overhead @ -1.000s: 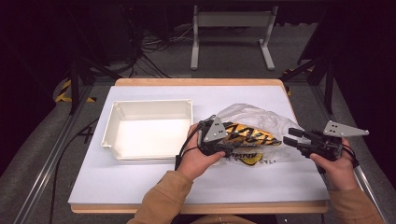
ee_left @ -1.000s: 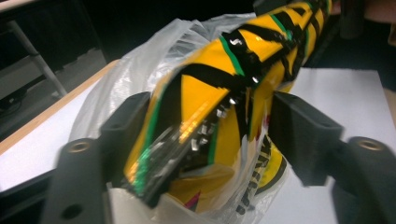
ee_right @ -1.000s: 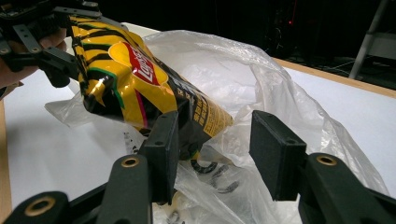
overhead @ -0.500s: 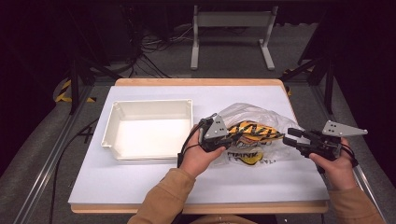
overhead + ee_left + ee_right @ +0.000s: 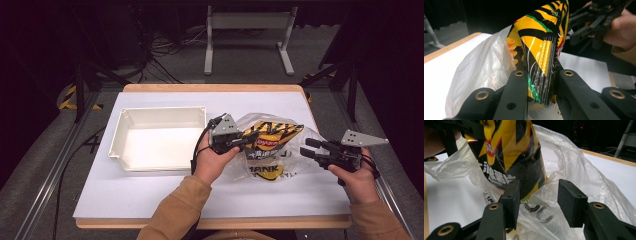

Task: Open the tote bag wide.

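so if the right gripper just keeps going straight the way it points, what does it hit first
Most likely the clear plastic bag, whose crumpled film lies right ahead of the open right gripper, then the yellow-and-black snack packet just behind; depth is unclear.

A wooden-edged table (image 5: 150,88) stands under a white sheet (image 5: 150,195) that covers nearly all of its top, leaving only a thin wood border showing. On the sheet's left half sits an open white plastic tray (image 5: 160,137). To its right a crumpled clear plastic bag (image 5: 295,162) with dark lettering rests on the sheet.
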The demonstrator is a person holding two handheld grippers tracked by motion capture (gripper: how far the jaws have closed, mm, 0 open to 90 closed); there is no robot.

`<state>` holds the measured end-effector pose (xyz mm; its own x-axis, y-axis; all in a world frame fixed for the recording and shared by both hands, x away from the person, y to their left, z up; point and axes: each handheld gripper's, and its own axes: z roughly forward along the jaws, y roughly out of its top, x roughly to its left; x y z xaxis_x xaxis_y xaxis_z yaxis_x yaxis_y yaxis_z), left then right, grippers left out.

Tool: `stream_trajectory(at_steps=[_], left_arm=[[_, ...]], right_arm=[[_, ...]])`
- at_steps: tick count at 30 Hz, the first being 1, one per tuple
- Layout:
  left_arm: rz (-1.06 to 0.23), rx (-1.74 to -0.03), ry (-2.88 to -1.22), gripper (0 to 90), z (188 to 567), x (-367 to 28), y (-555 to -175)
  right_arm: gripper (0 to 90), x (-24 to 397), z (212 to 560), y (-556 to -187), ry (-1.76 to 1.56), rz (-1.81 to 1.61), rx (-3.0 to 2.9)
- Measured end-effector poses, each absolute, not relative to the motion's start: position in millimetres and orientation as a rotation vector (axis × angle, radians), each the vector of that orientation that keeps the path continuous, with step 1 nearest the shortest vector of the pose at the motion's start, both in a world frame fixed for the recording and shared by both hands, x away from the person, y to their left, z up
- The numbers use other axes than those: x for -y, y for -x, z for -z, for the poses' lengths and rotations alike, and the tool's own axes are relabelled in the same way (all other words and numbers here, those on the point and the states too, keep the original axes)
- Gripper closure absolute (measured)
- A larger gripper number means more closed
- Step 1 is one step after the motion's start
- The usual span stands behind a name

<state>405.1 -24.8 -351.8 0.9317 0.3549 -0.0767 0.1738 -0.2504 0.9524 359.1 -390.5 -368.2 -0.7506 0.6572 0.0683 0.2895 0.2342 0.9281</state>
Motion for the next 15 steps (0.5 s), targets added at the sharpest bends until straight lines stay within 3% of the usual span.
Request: stream_trajectory(at_steps=[15], left_arm=[[-0.148, -0.368, -1.776, 83.4, 328, 25, -407]], right_arm=[[53.7, 378, 375, -363, -0.866, -1.482, -2.224]])
